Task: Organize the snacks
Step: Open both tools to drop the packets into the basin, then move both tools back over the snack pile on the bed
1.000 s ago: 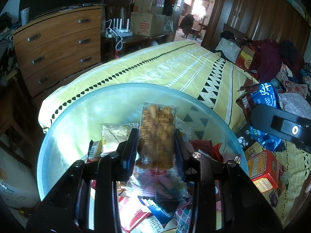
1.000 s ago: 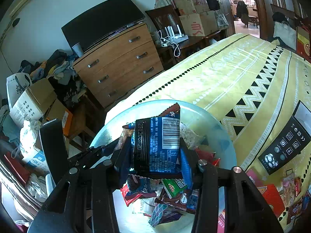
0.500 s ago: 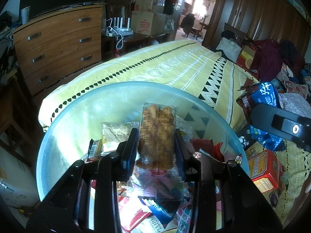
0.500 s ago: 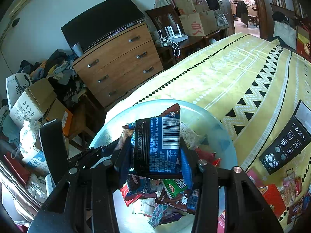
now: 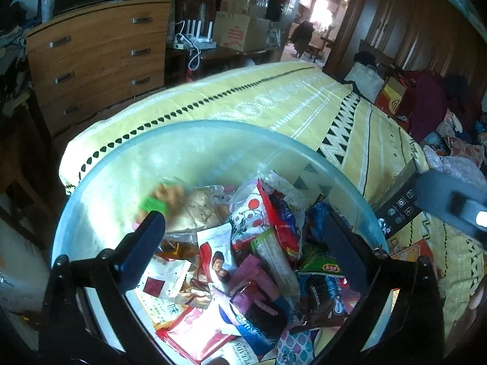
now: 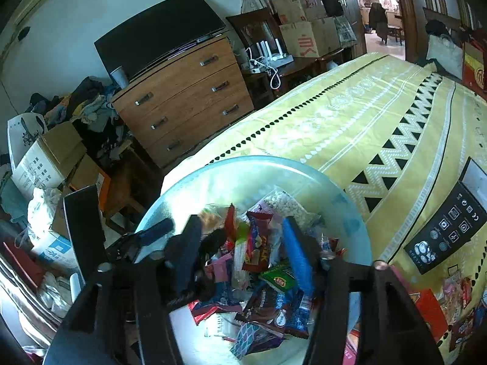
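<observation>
Both claws hang over the glass bowl (image 5: pixel 100 164) on the yellow bedspread (image 5: pixel 304 103); the left claw (image 5: pixel 243 231) is opening wide, empty; the right claw (image 6: pixel 240 243) is opening, nothing gripped; the snack packets (image 5: pixel 243 261) lie heaped inside the bowl

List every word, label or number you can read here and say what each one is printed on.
"味" on a white snack packet in the bowl.
"PULADA", partly cut off, on a white wrapper at the bottom edge.
Red character on a cardboard box: too blurred to read.
Other wrappers, black box icons: unreadable.
</observation>
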A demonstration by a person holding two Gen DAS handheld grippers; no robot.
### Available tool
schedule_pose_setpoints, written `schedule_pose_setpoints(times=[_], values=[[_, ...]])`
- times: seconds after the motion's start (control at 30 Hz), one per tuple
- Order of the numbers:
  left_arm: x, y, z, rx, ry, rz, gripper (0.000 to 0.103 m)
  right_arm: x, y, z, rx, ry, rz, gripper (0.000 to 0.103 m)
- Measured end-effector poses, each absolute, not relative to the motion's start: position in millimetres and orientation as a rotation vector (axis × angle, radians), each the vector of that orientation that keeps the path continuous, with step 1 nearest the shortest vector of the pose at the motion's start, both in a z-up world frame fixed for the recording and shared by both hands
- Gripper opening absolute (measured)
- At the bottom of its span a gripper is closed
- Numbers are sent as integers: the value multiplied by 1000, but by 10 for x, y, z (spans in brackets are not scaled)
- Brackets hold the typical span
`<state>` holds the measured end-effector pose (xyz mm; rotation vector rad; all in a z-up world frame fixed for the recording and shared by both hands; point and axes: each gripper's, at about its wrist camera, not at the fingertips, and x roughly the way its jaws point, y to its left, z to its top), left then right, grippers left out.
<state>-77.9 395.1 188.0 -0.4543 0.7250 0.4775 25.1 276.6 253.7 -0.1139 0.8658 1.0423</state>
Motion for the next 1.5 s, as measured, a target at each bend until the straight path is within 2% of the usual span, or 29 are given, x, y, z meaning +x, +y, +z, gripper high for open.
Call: schedule_pose_setpoints(times=[0.03, 0.07, 0.13, 0.53, 0.73, 0.93, 1.0, 1.1, 1.17, 1.27, 1.4, 1.5], values=[[-774, 3967, 1872, -459, 727, 477, 103, 236, 2750, 2541, -117, 842, 1035, 86], [-773, 3971, 1861, -463, 728, 480, 103, 242, 2733, 2546, -117, 826, 1030, 97], [-774, 3981, 1848, -470, 726, 487, 103, 237, 2700, 2551, -115, 806, 1019, 102], [-855, 3833, 2030, -443, 670, 461, 103, 167, 2320, 2688, -68, 768, 1007, 103], [-966, 3330, 2350, -345, 500, 328, 103, -391, 1321, 3121, -31, 497, 955, 103], [-999, 2271, 2751, -194, 326, 65, 103, -1161, -22, 3278, -55, 193, 681, 103], [-945, 1875, 2801, -146, 322, -44, 103, -1234, -411, 3068, -59, 256, 566, 103], [-847, 1253, 2695, -89, 376, -229, 103, -1169, -970, 2489, -60, 502, 495, 103], [-728, 899, 2498, -70, 476, -352, 103, -1170, -1407, 2029, -44, 648, 407, 103], [-434, 472, 1923, -104, 726, -453, 103, -1196, -1997, 1495, 23, 836, 332, 102], [-226, 205, 1313, -134, 921, -433, 101, -1107, -2591, 1178, 77, 921, 275, 96], [-164, 73, 1124, -102, 972, -405, 98, -725, -2743, 1096, 72, 950, 276, 88]])
